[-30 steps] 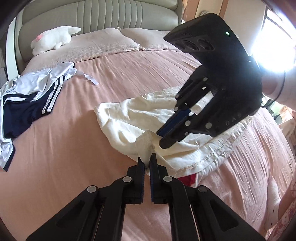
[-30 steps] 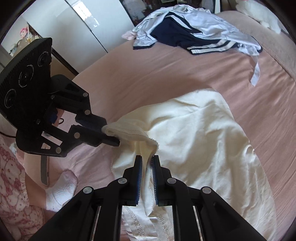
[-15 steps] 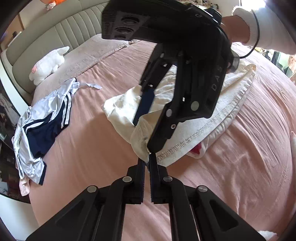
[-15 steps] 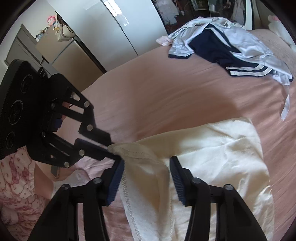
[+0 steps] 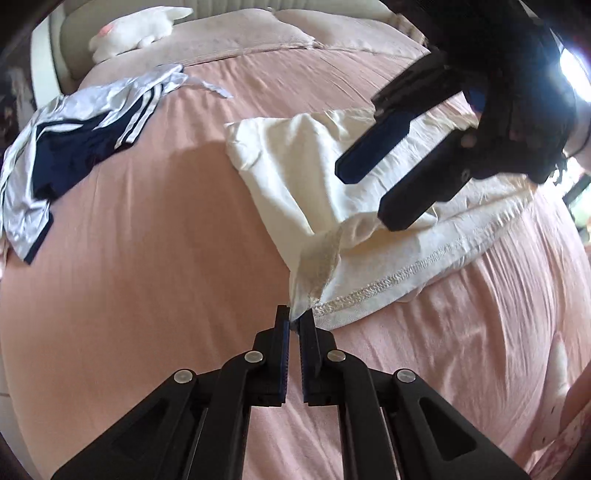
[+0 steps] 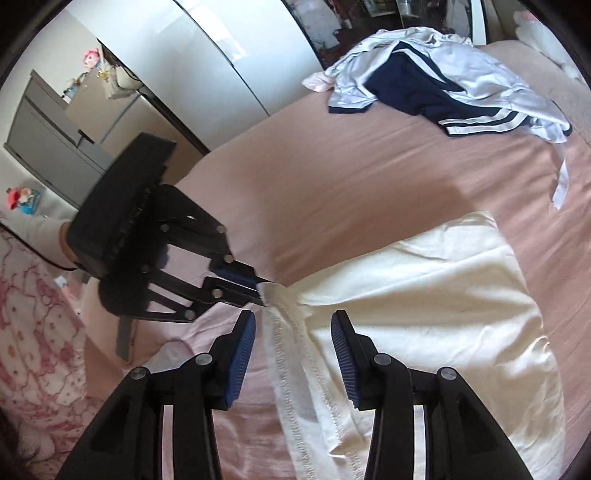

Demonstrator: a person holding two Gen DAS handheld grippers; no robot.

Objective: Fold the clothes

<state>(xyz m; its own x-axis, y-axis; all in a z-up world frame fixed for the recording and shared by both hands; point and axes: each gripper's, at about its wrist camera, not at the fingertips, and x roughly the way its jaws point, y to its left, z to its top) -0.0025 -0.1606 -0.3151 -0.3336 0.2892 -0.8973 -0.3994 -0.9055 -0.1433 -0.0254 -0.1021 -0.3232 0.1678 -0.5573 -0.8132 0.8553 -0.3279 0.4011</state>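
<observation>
A cream garment (image 5: 303, 177) (image 6: 417, 295) lies crumpled on the pink bed (image 5: 147, 240). My left gripper (image 5: 294, 318) (image 6: 263, 288) is shut on a corner of its stitched hem, pulling the cloth taut. My right gripper (image 6: 292, 325) (image 5: 364, 195) stands open just above the garment, the hem running between its blue pads (image 6: 243, 332) without being pressed. In the left wrist view the right gripper hovers over the folded cloth, one finger tip near the bunched fabric.
A white and navy striped garment (image 5: 74, 125) (image 6: 443, 92) lies at the far side of the bed. A white plush toy (image 5: 136, 29) rests by the pillows and headboard. A wardrobe (image 6: 221, 55) and grey cabinet (image 6: 48, 140) stand beside the bed. Pink patterned clothing (image 6: 33, 350) of the person is at left.
My right gripper let go of the cream garment and opened. My left gripper kept its hold on the hem corner and pulled it down toward the bed.
</observation>
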